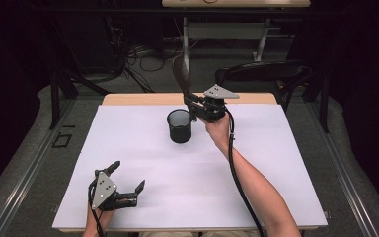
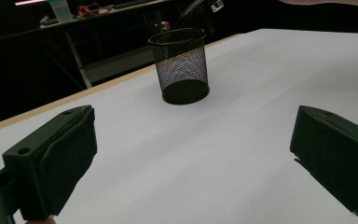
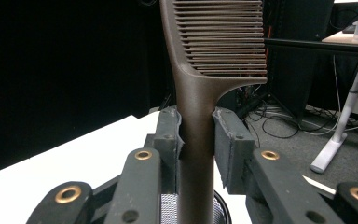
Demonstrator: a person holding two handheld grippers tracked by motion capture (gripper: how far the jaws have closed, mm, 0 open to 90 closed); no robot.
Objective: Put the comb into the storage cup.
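The right gripper (image 1: 193,102), at upper centre of the high view, is clenched on the handle of a brown comb (image 3: 200,93), which stands upright with its teeth at the top. The comb's lower end sits just above the black mesh cup (image 1: 179,126) on the white desk (image 1: 276,163). The left gripper (image 1: 127,176), at lower left, rests on the desk, jaws spread wide, grasping nothing.

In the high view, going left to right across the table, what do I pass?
left gripper, open, near the front edge → black mesh cup → right gripper, shut on the dark comb that stands up above the cup's right rim.
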